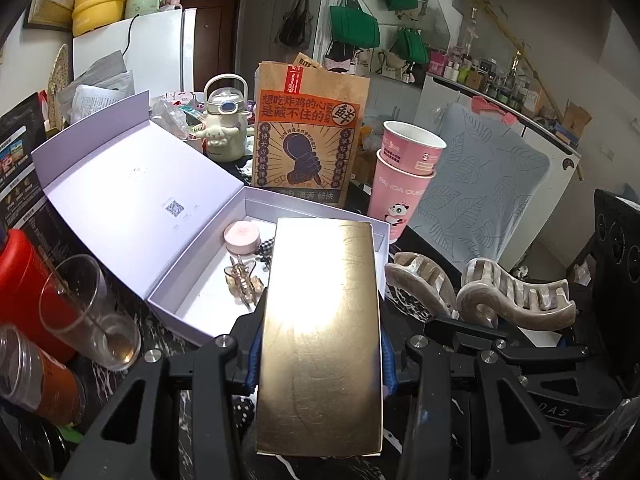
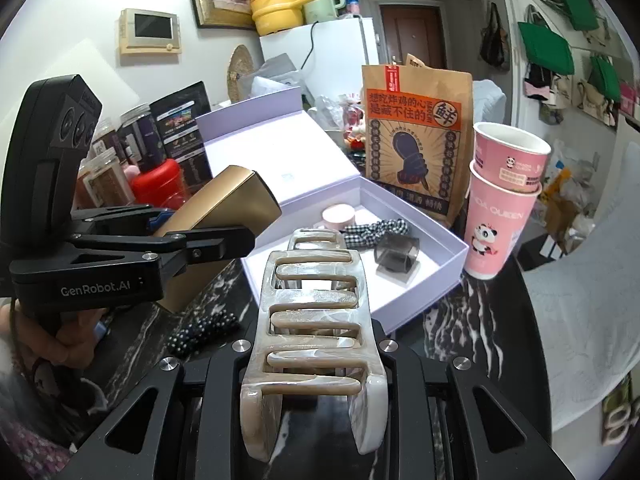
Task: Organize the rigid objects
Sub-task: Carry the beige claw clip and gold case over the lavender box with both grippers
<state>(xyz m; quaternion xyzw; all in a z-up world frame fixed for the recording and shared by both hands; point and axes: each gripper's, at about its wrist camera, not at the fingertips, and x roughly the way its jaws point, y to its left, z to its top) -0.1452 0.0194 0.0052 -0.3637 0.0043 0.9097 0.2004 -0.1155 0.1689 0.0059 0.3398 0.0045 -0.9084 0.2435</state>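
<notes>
Left gripper (image 1: 320, 360) was clenched on a flat, shiny gold rectangular box (image 1: 320, 328), jaws pressing its long sides, the box's far end hanging over the near rim of the open lavender cardboard gift box (image 1: 192, 320). Right gripper (image 2: 316, 364) was clamped on a large marbled beige plastic claw hair clip (image 2: 316, 316), held teeth-up just short of the gift box's near wall.

Already inside the gift box: a round pink compact (image 2: 339, 216) at the far side, a black-and-white checked fabric scrunchie (image 2: 376, 230) beside it, a small smoky translucent clip (image 2: 397, 258) toward the right wall, and a small amber claw clip (image 1: 242, 284) near the left.

Step in hand, by judgement: carrying both items to the gift box for placing. Next move likely calls for lowering each onto a bare patch of the floor, the gold box needing the most room, then easing the jaws apart.

Both tools pointed forward and down toward the gift box, side by side, left tool just left of the hair clip. A person's hand (image 2: 60, 332) gripped the left tool's handle.
</notes>
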